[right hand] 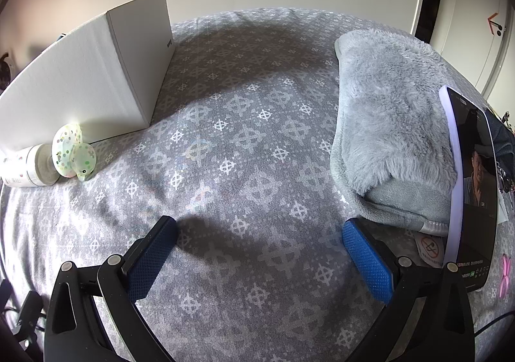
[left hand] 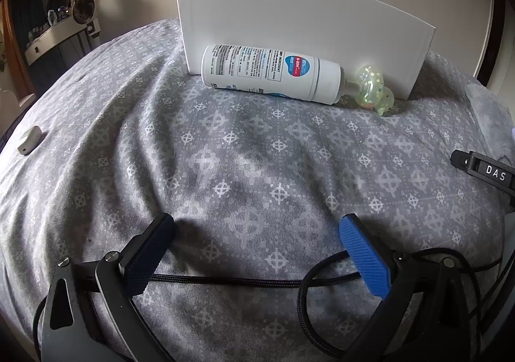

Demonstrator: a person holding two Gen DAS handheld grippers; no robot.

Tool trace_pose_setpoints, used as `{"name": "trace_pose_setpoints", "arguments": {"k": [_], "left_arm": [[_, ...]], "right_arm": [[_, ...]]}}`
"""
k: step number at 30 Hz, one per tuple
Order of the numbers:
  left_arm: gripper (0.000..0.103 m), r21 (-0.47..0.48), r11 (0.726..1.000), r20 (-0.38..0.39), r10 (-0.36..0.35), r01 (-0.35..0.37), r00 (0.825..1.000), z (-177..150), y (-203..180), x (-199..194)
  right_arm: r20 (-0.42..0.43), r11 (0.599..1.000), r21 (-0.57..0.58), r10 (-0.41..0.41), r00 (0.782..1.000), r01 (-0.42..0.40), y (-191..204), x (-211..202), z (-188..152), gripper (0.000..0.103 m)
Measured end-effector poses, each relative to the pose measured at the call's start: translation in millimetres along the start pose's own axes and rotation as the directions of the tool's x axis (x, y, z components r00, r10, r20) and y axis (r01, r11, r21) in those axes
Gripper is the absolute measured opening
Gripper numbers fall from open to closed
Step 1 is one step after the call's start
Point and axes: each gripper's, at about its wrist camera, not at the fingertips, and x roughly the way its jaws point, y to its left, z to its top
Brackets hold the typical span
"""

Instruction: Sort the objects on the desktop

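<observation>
While both grippers hang low over the grey patterned cover (left hand: 244,149), we see each with its fingers spread wide and nothing between them: the left gripper (left hand: 254,226) in its own view, the right gripper (right hand: 259,230) in its own. A black braided cable (left hand: 231,280) runs across between the left fingers, lying on the cover.

From the left view we get the white box (left hand: 302,36) face on, standing upright at the far side of the cover. A white bottle (left hand: 270,73) lies on its side against the foot of the box, its label turned up, and a pale green speckled pacifier (left hand: 375,90) sits at the bottle's right end, touching it. Only this view shows the small white case (left hand: 29,140) far off to the left, well apart from everything else, and the black tip marked DAS (left hand: 482,168) poking in at the right edge.

The right view takes the box (right hand: 96,72) at an angle, so we see its end face too; the bottle (right hand: 30,165) is cut by the left edge and the pacifier (right hand: 74,154) shows clearly beside it. Only here do we see the fluffy grey towel (right hand: 386,123) folded on the right, a phone (right hand: 473,188) standing on edge against it with its screen lit, and a pink clip (right hand: 505,278) near the right edge
</observation>
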Motion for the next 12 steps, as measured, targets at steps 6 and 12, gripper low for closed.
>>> {"name": "trace_pose_setpoints", "arguments": {"k": [6,12], "left_arm": [[0.103,0.01,1.0,0.005,0.021,-0.021,1.0,-4,-7,-5],[0.103,0.009,1.0,-0.003,0.027,-0.027,1.0,-12,-9,-13]], "right_arm": [[0.0,1.0,0.0,0.0,1.0,0.0,0,0,0,0.103],[0.0,1.0,0.0,-0.001,1.0,0.001,0,0,0,0.103]]}}
